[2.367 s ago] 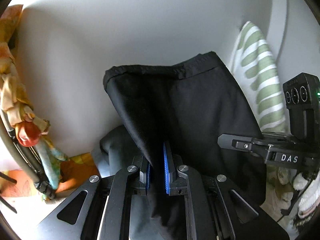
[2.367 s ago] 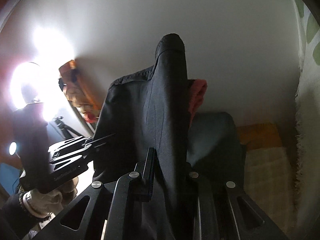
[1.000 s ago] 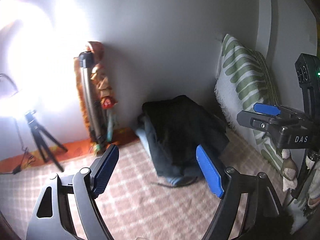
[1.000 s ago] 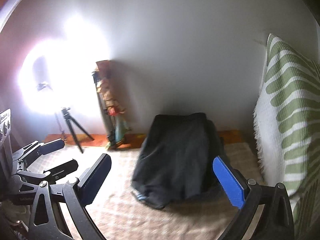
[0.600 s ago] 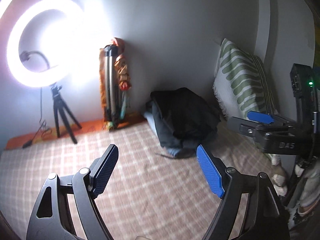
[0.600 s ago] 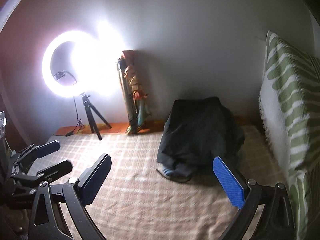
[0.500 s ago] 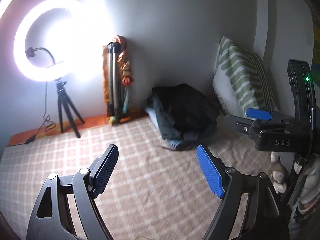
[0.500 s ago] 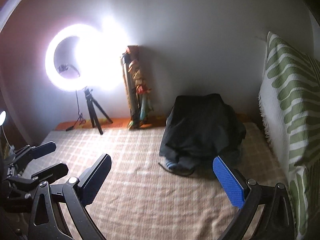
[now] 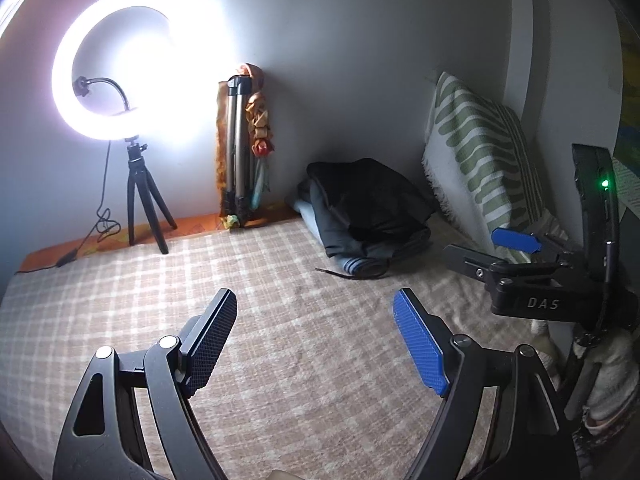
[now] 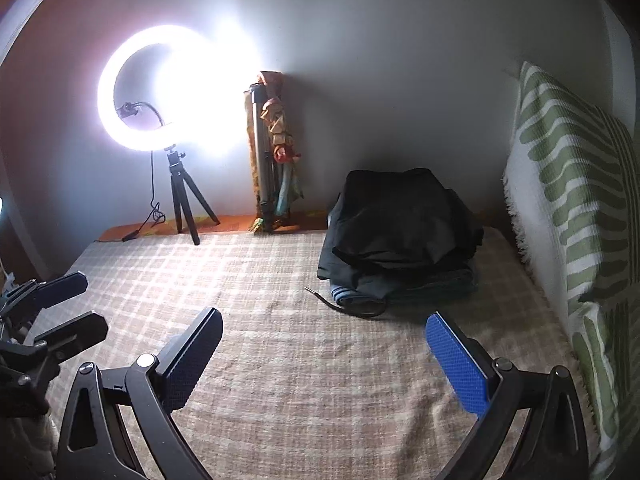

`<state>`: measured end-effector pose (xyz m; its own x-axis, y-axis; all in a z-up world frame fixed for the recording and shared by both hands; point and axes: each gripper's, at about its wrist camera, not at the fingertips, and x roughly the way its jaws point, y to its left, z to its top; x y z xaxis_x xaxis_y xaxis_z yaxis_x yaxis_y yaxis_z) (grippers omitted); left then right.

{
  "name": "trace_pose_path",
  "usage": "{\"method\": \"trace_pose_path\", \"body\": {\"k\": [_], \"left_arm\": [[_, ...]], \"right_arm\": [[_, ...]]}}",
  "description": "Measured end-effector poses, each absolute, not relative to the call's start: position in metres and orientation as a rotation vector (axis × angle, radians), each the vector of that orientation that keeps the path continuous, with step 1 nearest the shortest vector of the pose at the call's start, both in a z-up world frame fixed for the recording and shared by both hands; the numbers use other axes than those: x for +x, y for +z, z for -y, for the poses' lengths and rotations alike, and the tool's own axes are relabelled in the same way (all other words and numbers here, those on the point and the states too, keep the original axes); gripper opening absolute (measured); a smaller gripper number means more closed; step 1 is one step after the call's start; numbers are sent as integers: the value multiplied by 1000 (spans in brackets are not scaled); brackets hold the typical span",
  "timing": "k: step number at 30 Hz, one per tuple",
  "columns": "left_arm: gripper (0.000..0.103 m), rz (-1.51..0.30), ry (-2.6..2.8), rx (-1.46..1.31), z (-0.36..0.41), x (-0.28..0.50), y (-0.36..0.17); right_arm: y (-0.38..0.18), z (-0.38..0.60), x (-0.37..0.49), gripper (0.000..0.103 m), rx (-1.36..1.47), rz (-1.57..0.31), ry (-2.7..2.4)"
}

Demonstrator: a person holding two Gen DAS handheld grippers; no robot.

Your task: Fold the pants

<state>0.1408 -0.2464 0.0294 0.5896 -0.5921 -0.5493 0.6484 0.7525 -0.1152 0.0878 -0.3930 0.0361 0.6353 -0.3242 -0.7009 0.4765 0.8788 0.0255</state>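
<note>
- At the far right corner of the bed (image 10: 280, 380), covered by a beige plaid blanket: folded black pants (image 10: 404, 220) on top of a stack of dark folded clothes (image 10: 400, 280), near the green-and-white striped pillow (image 10: 568, 208).
- Left tool (image 9: 316, 340): blue-padded fingers spread wide, nothing between them, above bare blanket.
- Right tool (image 10: 320, 356): likewise wide, empty, well short of the stack.
- Lit white ring light on a small tripod (image 10: 176, 92) stands at the far edge.
</note>
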Motion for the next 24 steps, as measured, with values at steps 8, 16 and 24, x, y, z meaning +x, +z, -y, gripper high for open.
{"method": "trace_pose_path", "body": {"k": [8,16,24], "left_arm": [[86,-575,-725,108,242,136,31],[86,-586,-692,123,238,138,30],[86,-591,-665,133,234,139,28]], "right_arm": [[31,380,93,103,168,-760,-455],[31,372,96,103,126,-758,-469],[33,374,93,103,135,-753,-480]]}}
